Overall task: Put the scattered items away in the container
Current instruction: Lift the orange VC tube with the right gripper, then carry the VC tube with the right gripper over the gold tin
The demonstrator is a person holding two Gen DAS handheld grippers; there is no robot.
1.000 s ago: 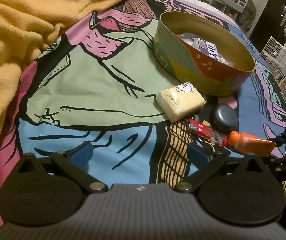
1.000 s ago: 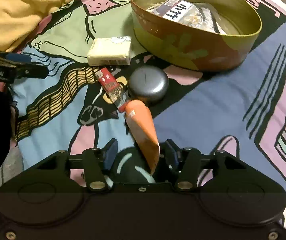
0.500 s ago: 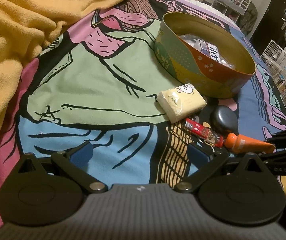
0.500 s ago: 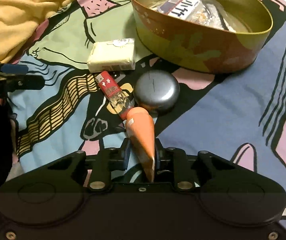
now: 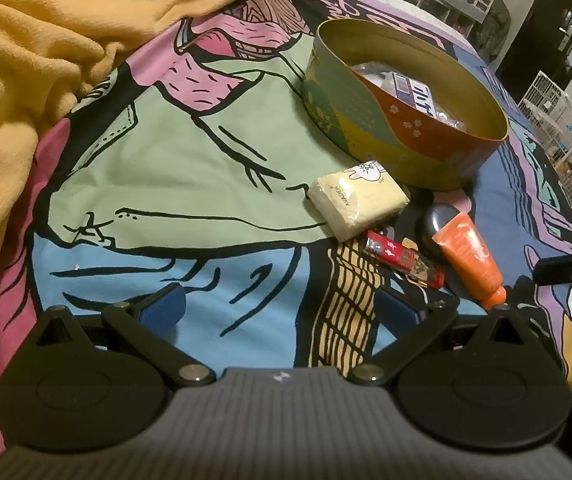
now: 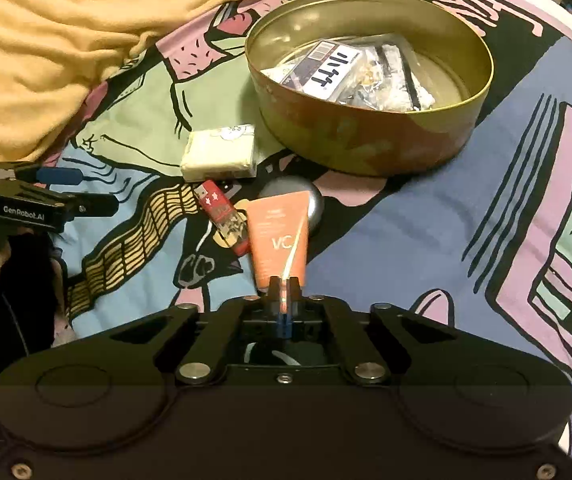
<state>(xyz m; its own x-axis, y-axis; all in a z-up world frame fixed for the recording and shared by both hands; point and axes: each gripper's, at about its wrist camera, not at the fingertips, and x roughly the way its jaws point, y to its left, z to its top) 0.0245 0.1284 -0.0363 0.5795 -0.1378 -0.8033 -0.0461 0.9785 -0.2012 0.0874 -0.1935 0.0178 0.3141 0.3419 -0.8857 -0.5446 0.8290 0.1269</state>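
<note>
A round tin [image 5: 405, 156] [image 6: 369, 140] stands on the bedspread with packets [image 6: 345, 72] inside. In front of it lie a pale tissue pack [image 5: 359, 204] [image 6: 220, 154], a red packet [image 5: 401, 264] [image 6: 224, 216] and a dark round case [image 5: 435, 220] [image 6: 315, 204]. My right gripper [image 6: 284, 292] is shut on an orange tube [image 6: 280, 236] [image 5: 469, 260], holding it above the bed, over the case. My left gripper [image 5: 282, 308] is open and empty, low over the bedspread, left of the items.
A yellow blanket [image 5: 46, 60] [image 6: 86, 32] is heaped at the left and back. The printed bedspread [image 6: 485, 200] stretches to the right. White cages [image 5: 565, 128] and furniture stand beyond the bed's far right edge.
My right gripper closed on the orange tube and lifted it off the bed; the tube now hangs crimp end forward. The left gripper stayed open and nearly still.
</note>
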